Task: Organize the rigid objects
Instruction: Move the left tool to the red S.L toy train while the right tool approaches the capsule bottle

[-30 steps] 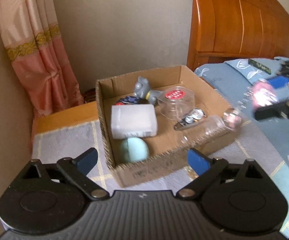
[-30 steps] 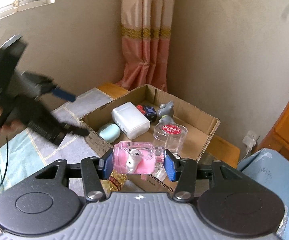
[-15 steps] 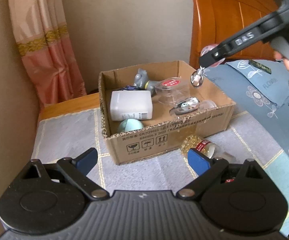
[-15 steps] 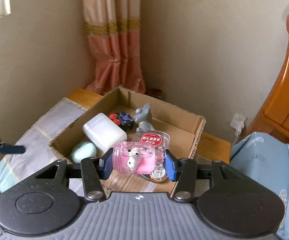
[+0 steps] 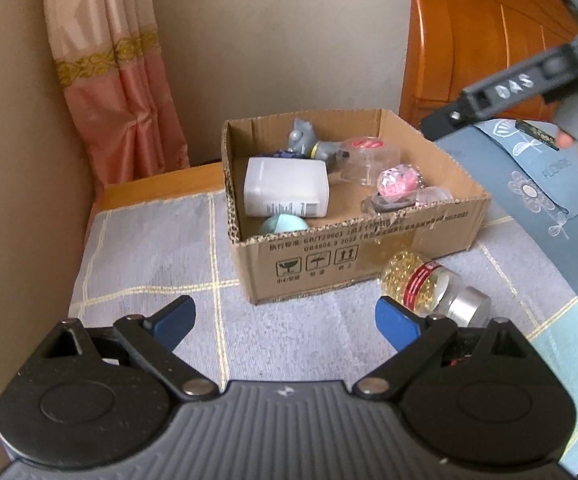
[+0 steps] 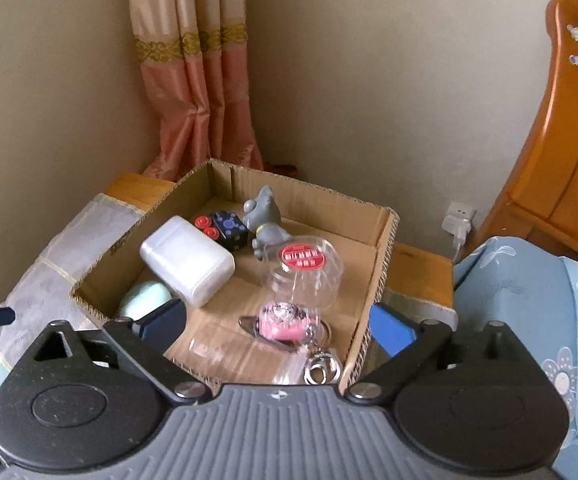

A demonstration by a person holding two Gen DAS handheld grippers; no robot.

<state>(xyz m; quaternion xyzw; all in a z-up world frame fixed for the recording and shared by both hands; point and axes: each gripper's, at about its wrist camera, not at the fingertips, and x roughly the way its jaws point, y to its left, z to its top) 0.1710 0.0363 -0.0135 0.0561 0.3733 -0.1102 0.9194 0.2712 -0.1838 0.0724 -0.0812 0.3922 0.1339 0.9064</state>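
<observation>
Jaws: right gripper point(image 6: 277, 326) opening, nothing between; left gripper point(image 5: 285, 324) wide, empty | pink clear keychain charm point(image 6: 287, 326) lies in brown cardboard box point(image 5: 369, 256) | glass jar of gold beads point(image 5: 425, 284) lies sideways outside, nearest left jaws

Cardboard box point(image 5: 353, 256) crowded inside — bead jar point(image 5: 421, 284) beside it, cloth point(image 5: 149, 264) bare left

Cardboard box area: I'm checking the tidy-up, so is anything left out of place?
Yes. A clear jar of golden beads with a silver lid lies tipped on the cloth, outside the brown cardboard box, against its front wall.
</observation>
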